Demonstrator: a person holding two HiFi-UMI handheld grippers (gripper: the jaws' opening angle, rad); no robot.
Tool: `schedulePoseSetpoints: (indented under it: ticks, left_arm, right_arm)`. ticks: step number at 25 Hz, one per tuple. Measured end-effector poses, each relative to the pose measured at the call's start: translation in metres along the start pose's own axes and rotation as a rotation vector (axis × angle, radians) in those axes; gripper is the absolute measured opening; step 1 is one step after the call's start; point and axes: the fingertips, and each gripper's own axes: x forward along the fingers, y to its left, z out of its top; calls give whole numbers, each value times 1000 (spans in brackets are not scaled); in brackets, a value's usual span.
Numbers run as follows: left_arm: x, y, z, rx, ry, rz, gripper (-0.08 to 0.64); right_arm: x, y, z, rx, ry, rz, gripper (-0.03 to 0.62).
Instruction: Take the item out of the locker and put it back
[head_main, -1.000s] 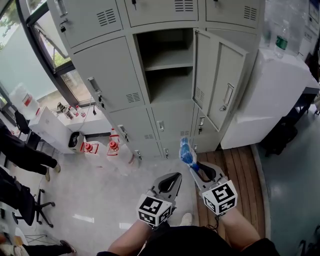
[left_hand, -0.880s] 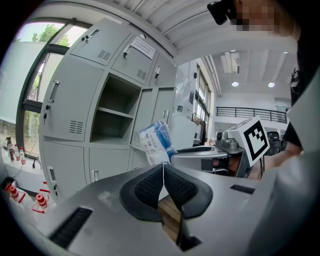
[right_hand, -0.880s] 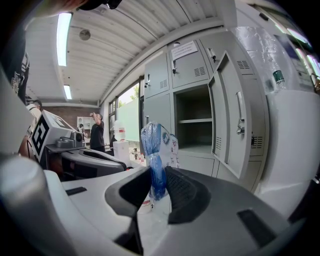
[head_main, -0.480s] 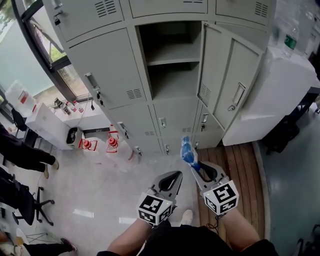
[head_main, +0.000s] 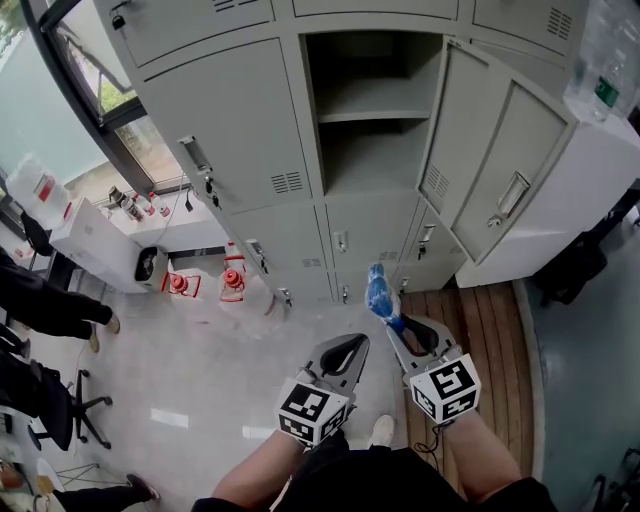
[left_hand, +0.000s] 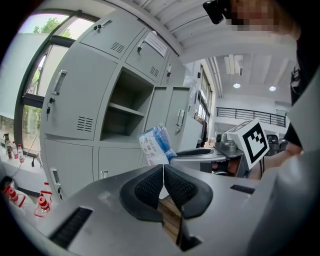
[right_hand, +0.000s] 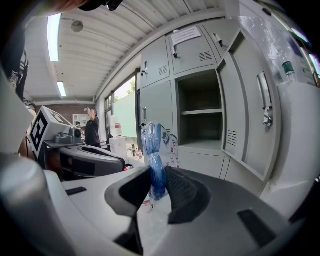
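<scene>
Packet (head_main: 377, 295): blue/white crinkly plastic, upright | R fingers (right_hand: 184, 192) clamp it | L fingers (left_hand: 149, 188) closed, empty

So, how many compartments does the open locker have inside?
2: the upper compartment above the shelf, and the lower compartment below it, both beside the open door.

Head view steeply down; gripper views roughly level, sharing locker (head_main: 375, 110).

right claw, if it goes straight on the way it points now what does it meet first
Probably the closed grey metal locker door just below the open compartment, not the opening; depth is hard to judge. The right claw is shut on a blue-and-white plastic packet.
</scene>
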Motion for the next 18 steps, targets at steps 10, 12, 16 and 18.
schedulePoseSetpoints:
  ticks: [10,12,16,18]
  left_arm:
    - [-13,55,24,31,-12,-34,20]
    - [-14,65,29,41,-16,-47,20]
    - [-16,83,39,47,-32,-73,20]
    - [-17,88,44,55,-38,-92,20]
  right_arm:
    - [51,8,39,-50,-25,-57,146]
    - [61,9,48,-58,-32,-73,146]
    - [77,5,61,-83,-37,-123,146]
    - [83,2,67,-98,-35,-154,146]
